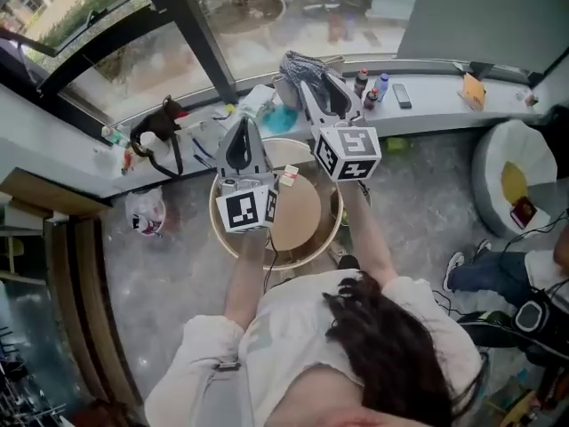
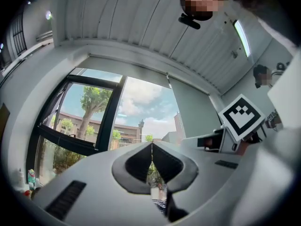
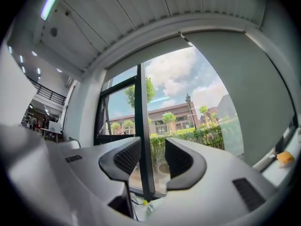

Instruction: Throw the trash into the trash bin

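Trash bin (image 1: 313, 254) is round, cream-rimmed, tan inside.

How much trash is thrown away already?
Done: I can't tell, because no bin shows. In hand: nothing. The left gripper is shut and empty, the right gripper is open and empty, and both are raised. Left: a small white-and-red scrap lies on the round table, and clutter sits on the sill.

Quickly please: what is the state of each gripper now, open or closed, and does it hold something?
Left gripper: closed, fingers together, holding nothing.
Right gripper: open, fingers apart, nothing between them.
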A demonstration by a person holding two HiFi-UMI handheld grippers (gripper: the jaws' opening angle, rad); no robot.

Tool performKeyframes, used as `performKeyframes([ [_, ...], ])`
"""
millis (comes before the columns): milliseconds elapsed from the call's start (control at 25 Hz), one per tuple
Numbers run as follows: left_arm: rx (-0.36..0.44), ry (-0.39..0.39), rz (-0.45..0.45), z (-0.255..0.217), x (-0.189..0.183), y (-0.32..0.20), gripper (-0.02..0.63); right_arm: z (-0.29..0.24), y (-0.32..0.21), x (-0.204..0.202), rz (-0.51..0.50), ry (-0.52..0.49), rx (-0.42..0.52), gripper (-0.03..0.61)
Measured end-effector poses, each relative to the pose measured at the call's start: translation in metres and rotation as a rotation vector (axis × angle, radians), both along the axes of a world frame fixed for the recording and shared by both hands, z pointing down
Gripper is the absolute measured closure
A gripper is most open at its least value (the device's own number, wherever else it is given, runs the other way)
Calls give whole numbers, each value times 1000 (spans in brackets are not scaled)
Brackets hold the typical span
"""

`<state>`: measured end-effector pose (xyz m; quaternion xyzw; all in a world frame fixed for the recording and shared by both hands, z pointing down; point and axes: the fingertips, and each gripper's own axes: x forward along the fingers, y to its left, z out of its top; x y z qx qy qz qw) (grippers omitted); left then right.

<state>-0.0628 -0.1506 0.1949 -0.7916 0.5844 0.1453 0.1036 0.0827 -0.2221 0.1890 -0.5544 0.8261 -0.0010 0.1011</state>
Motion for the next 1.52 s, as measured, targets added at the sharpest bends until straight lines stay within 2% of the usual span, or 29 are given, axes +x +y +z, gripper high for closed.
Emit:
performKeyframes([
  [160, 30, 19, -42, -23, -24, 21, 601, -40, 27, -35, -37, 29, 112, 497],
  [280, 64, 8, -65, -33, -38, 28, 601, -46, 37, -52, -54, 33, 140, 508],
  [400, 77, 26, -91, -36, -50, 29, 601, -38, 41, -64, -86, 46, 131, 509],
  [600, 44, 67, -84, -33, -55, 21, 603, -26, 36, -65, -102, 52, 100, 509],
  [840, 52, 69, -81, -30, -52, 17, 601, -17, 32, -60, -98, 48, 77, 509],
  [1200, 6, 59, -77, -11, -46, 15, 601, 7, 31, -56, -115, 57, 17, 509],
  [1320, -24, 50, -83, 2, -44, 9, 601, 30, 26, -63, -200, 152, -17, 509],
  [1400, -56, 53, -93, 18, -47, 6, 601, 59, 22, -69, -261, 262, -38, 509],
  [1520, -120, 41, -125, 54, -54, -4, 601, 127, 14, -74, -363, 439, -125, 508],
])
